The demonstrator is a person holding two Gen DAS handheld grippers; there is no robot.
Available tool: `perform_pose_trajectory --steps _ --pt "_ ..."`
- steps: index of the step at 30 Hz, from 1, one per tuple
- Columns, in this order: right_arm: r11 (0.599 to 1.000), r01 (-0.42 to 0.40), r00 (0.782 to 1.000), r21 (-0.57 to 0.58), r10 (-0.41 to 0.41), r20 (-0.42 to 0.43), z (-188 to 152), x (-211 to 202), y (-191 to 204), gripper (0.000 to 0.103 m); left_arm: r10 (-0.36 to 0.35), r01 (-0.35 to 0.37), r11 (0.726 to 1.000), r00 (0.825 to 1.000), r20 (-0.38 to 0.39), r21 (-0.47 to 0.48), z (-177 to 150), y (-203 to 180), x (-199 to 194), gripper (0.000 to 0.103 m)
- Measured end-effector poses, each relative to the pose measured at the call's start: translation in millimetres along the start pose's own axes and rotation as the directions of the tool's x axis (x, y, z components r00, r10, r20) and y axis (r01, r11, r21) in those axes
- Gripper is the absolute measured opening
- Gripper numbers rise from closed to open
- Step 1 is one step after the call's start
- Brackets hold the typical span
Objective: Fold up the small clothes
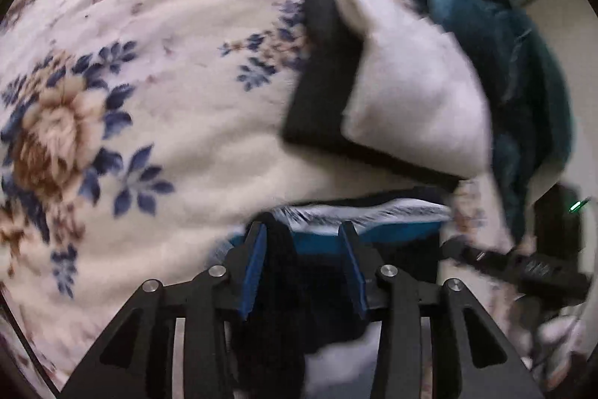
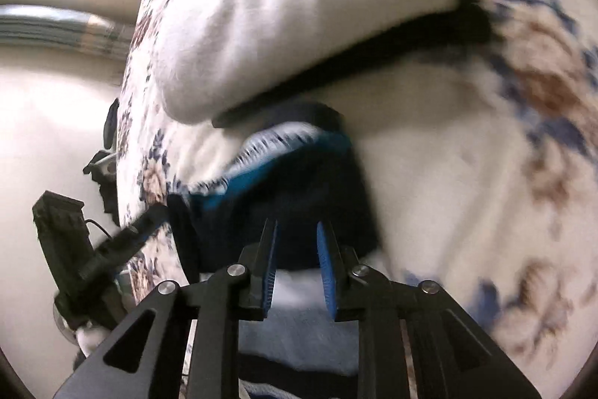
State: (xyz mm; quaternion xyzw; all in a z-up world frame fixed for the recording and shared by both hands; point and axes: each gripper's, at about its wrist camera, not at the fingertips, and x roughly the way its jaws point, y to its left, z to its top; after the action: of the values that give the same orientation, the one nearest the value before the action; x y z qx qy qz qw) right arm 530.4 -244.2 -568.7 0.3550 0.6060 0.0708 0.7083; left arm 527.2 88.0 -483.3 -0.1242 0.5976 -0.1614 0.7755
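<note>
Left wrist: tool (image 1: 304, 268) astride dark garment (image 1: 321, 283).

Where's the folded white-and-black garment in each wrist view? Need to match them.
Left wrist: the white-and-black garment lies upper right of centre, beside a teal cloth.
Right wrist: the same garment fills the upper centre, its black edge along the bottom.
Shared landmark: the blue-and-white striped garment, just ahead of the fingers in both.
</note>
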Motion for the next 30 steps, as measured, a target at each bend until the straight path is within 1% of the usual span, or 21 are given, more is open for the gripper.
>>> perform_pose_trajectory --steps 1,2,3,6,8,10,11,12,13,14,16,17,18,19,22,23,24,25,26,28,30 --pt "1.0 0.011 1.0 -0.006 -0.011 0.015 9.7 8.5 4.6 0.022 0.033 -0.033 0.999 0.999 -0.007 -0.005 3.1 6.1 7.4 0.037" --pt "0.997 0.077 0.996 -0.011 -0.077 0.041 19.9 16.6 5.8 0.022 0.082 -0.082 0.996 0.996 -0.019 -0.029 8.4 18.2 18.0 0.037" --pt "0.99 0.144 0.988 -0.007 -0.143 0.055 29.4 24.2 4.5 0.022 0.092 -0.093 0.994 0.995 -0.03 -0.053 10.7 26.5 23.0 0.037" --pt "0.964 0.266 0.964 0.025 -0.266 0.018 48.4 47.7 -6.1 0.022 0.046 -0.05 0.986 0.998 -0.03 -0.159 15.1 53.2 17.0 0.037" --pt "0.959 0.283 0.958 0.008 -0.283 0.036 50.2 44.0 -0.2 0.022 0.006 -0.002 0.983 1.0 0.021 -0.181 12.1 58.6 -4.5 0.037" --pt "0.954 0.295 0.952 -0.047 -0.29 0.097 44.0 29.8 16.3 0.022 -0.009 0.017 0.983 0.999 0.047 -0.181 6.7 57.0 -21.2 0.037" --pt "0.953 0.292 0.951 -0.075 -0.281 0.129 40.8 23.1 25.0 0.022 -0.036 0.046 0.983 0.998 0.058 -0.179 2.5 53.2 -28.6 0.045" --pt "0.956 0.275 0.954 -0.1 -0.259 0.149 35.1 16.3 29.2 0.028 -0.063 0.073 0.981 0.996 0.063 -0.18 -1.5 49.2 -32.3 0.064" --pt "0.964 0.235 0.965 -0.122 -0.217 0.146 28.9 14.0 36.0 0.043 -0.09 0.1 0.98 0.994 0.062 -0.174 -5.6 44.3 -33.5 0.068" --pt "0.972 0.196 0.975 -0.131 -0.18 0.129 22.6 14.8 40.3 0.049 -0.12 0.126 0.98 0.992 0.048 -0.155 -11.4 36.6 -31.0 0.068" --pt "0.982 0.133 0.989 -0.134 -0.123 0.085 12.3 18.3 40.6 0.051 -0.084 0.084 0.992 0.996 -0.003 -0.094 -19.7 22.9 -16.3 0.068" --pt "0.985 0.1 0.994 -0.141 -0.094 0.046 9.1 23.8 38.1 0.051 0.013 -0.014 0.999 0.999 -0.031 -0.036 -25.0 17.3 -2.9 0.068" --pt "0.984 0.089 0.996 -0.152 -0.089 0.007 4.1 33.8 40.9 0.052 0.083 -0.083 0.997 0.995 -0.05 0.002 -26.2 14.5 6.8 0.069" --pt "0.979 0.112 0.993 -0.17 -0.118 -0.026 0.4 44.6 40.4 0.052 0.14 -0.137 0.99 0.987 -0.075 0.045 -29.4 17.2 19.8 0.071" --pt "0.938 0.275 0.958 -0.211 -0.285 -0.014 -3.7 57.9 30.9 0.051 0.058 -0.059 0.998 0.993 -0.1 -0.006 -27.2 36.8 22.9 0.074" --pt "0.931 0.304 0.951 -0.204 -0.31 0.002 -5.4 55.9 29.8 0.051 0.04 -0.043 0.999 0.995 -0.093 -0.025 -25.8 37.7 15.6 0.073" --pt "0.91 0.367 0.93 -0.193 -0.367 0.037 -6.8 48.1 29.0 0.051 0.023 -0.025 0.999 0.997 -0.069 -0.037 -26.0 35.0 1.5 0.072" --pt "0.906 0.378 0.926 -0.191 -0.374 0.055 -9.0 41.5 29.6 0.052 -0.003 0.001 0.999 0.999 -0.041 -0.041 -28.5 30.3 -11.6 0.072" --pt "0.915 0.356 0.935 -0.19 -0.35 0.065 -10.1 35.4 30.0 0.052 -0.031 0.03 0.999 0.999 -0.019 -0.033 -33.3 23.7 -23.0 0.072" --pt "0.933 0.293 0.956 -0.208 -0.287 0.06 -24.3 27.0 35.1 0.061 -0.014 0.014 1.0 1.0 -0.011 0.021 -49.1 5.7 -35.5 0.073" --pt "0.92 0.292 0.955 -0.26 -0.294 0.03 -42.7 32.7 36.4 0.061 0.093 -0.089 0.992 0.995 -0.045 0.094 -71.1 -7.0 -23.2 0.073"
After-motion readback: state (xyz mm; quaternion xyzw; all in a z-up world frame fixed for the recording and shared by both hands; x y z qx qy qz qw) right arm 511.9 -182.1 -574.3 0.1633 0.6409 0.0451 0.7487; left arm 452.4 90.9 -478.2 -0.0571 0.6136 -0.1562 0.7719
